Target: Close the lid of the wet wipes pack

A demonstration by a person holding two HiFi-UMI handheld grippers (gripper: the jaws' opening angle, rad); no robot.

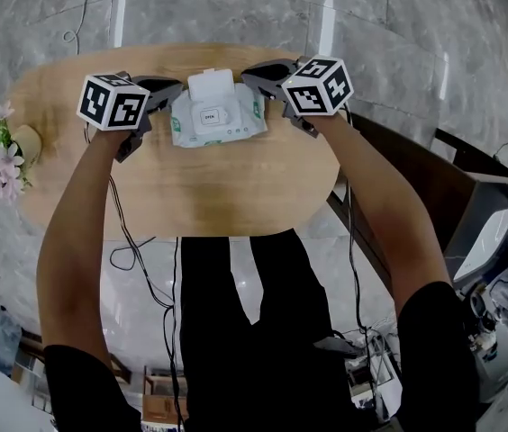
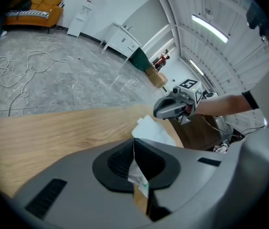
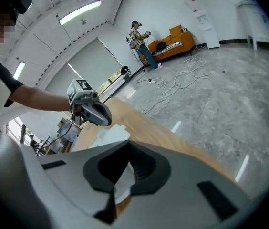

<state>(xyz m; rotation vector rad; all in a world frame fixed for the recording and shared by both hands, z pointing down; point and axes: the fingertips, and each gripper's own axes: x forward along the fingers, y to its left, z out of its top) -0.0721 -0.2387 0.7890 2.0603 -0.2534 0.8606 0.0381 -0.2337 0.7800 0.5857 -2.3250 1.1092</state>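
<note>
The wet wipes pack [image 1: 216,120], white with green ends, lies flat at the far side of the oval wooden table [image 1: 200,187]. Its white lid [image 1: 211,85] stands flipped open toward the far edge. My left gripper [image 1: 173,95] is at the pack's left end and is shut on the film there. A white and green strip shows pinched between its jaws in the left gripper view [image 2: 135,168]. My right gripper [image 1: 256,83] is shut on the pack's right end, and white film shows in its jaws [image 3: 120,178]. Each gripper sees the other across the pack [image 2: 151,128].
A small pot of pink flowers [image 1: 6,151] stands at the table's left end. Cables [image 1: 132,241] hang from the grippers over the near edge to the grey stone floor. A dark bench [image 1: 407,165] sits to the right. Far off, a person [image 3: 137,35] stands by an orange sofa [image 3: 175,42].
</note>
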